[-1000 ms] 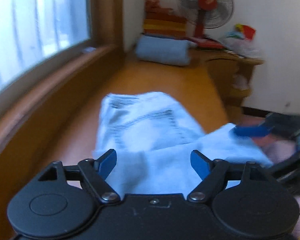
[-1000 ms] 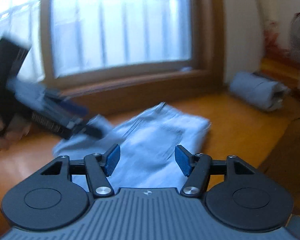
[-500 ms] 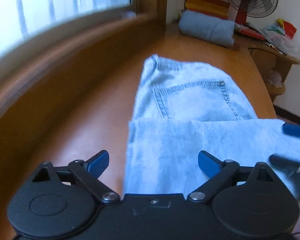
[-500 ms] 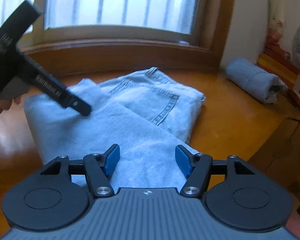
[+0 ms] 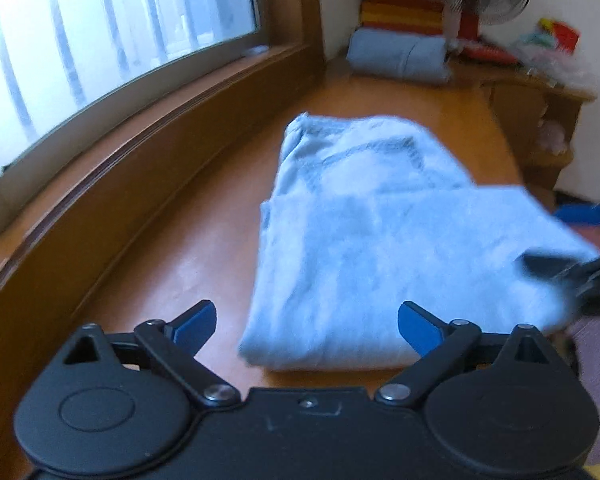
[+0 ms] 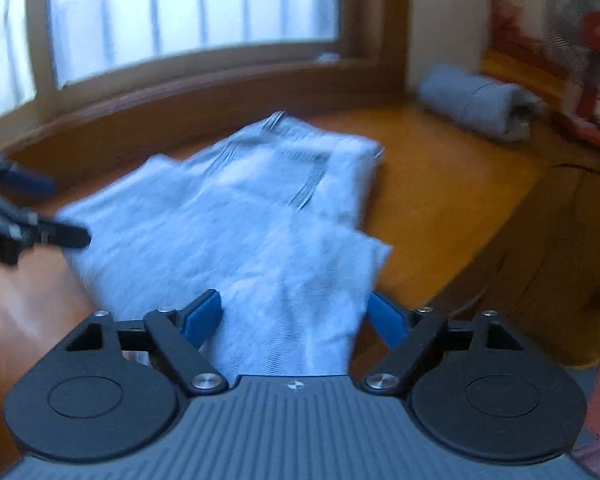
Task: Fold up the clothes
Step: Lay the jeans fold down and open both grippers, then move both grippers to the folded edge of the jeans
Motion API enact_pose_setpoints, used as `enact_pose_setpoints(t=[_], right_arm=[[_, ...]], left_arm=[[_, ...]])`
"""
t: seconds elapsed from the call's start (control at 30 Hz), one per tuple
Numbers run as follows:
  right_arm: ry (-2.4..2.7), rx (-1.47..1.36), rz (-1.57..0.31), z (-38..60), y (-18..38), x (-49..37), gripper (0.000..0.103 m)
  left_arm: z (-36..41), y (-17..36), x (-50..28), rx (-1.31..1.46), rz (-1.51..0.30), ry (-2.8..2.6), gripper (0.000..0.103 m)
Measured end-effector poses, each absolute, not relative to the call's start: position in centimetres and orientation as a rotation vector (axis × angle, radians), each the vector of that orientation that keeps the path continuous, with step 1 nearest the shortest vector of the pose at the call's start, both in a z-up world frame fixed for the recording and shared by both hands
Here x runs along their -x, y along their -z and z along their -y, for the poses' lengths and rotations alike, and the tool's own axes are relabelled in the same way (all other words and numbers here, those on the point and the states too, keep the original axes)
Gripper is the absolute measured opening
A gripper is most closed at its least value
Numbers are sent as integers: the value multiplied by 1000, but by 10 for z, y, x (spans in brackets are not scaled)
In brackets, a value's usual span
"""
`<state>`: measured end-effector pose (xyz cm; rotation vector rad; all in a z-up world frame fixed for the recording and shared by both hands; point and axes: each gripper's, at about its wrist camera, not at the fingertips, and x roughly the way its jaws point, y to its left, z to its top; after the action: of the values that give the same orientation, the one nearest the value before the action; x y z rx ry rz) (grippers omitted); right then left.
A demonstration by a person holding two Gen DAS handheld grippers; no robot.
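The folded light-blue jeans (image 5: 380, 248) lie on the wooden platform (image 5: 188, 248) beside the window. Since half a second ago, the left gripper (image 5: 306, 326) has pulled back, jaws apart; the right gripper (image 6: 296, 320), also apart, now straddles the jeans' near edge.

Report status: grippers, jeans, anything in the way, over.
Left gripper open, at the jeans' near edge. Right gripper open, cloth between its fingers, not clamped. Jeans folded over on the wooden top. Nothing in the way.
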<state>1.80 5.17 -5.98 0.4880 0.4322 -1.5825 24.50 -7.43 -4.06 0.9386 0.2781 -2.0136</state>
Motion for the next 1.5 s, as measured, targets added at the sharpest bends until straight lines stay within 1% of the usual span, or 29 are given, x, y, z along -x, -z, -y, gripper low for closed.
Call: enact_pose_setpoints(t=[0.2, 0.43, 1.07, 1.5], right_arm=[[1637, -436, -440, -95, 59, -21, 84], [1642, -513, -436, -119, 78, -18, 84], [1577, -437, -481, -103, 91, -46, 84], [1582, -429, -491, -89, 94, -53, 84]], left_arm=[[72, 52, -251, -961, -373, 1971, 97], [63, 61, -251, -1000, -371, 1969, 97], [65, 77, -249, -1036, -379, 1981, 98], [77, 83, -255, -980, -430, 2057, 100]])
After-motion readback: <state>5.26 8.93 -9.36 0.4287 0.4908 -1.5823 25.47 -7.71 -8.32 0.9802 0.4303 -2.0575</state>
